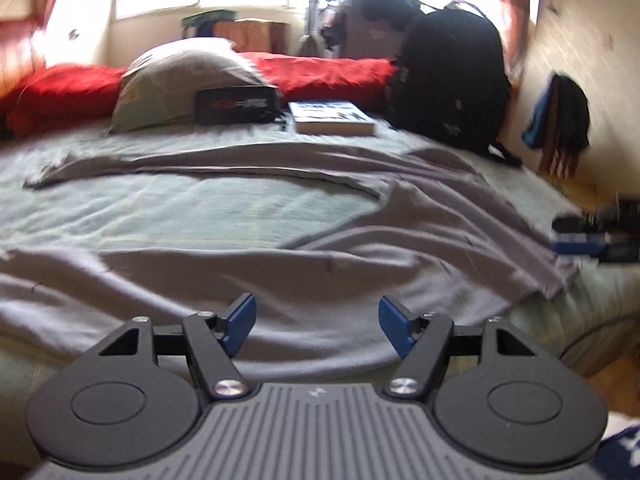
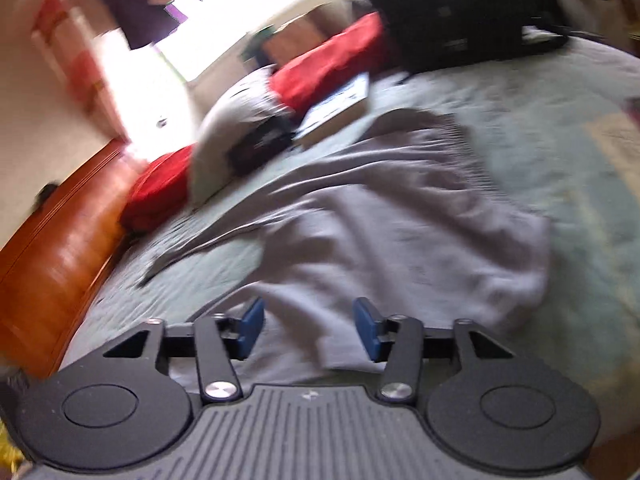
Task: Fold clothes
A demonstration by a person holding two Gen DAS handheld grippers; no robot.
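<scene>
A wrinkled grey fabric garment (image 1: 280, 264) lies spread across the pale green bedspread (image 1: 160, 208), filling the middle and lower part of both views. The left gripper (image 1: 316, 326) hovers over its near edge at the bottom centre, blue-padded fingers (image 1: 240, 320) apart with nothing between them. The right gripper (image 2: 309, 326) likewise shows its fingers (image 2: 366, 328) spread and empty above the cloth. A white paperback book (image 1: 332, 118) sits in the upper centre, beside red pillows (image 1: 320, 72).

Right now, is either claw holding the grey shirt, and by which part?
No, nothing is held. The left claw and right claw both stand open above the grey shirt, pads apart.
</scene>
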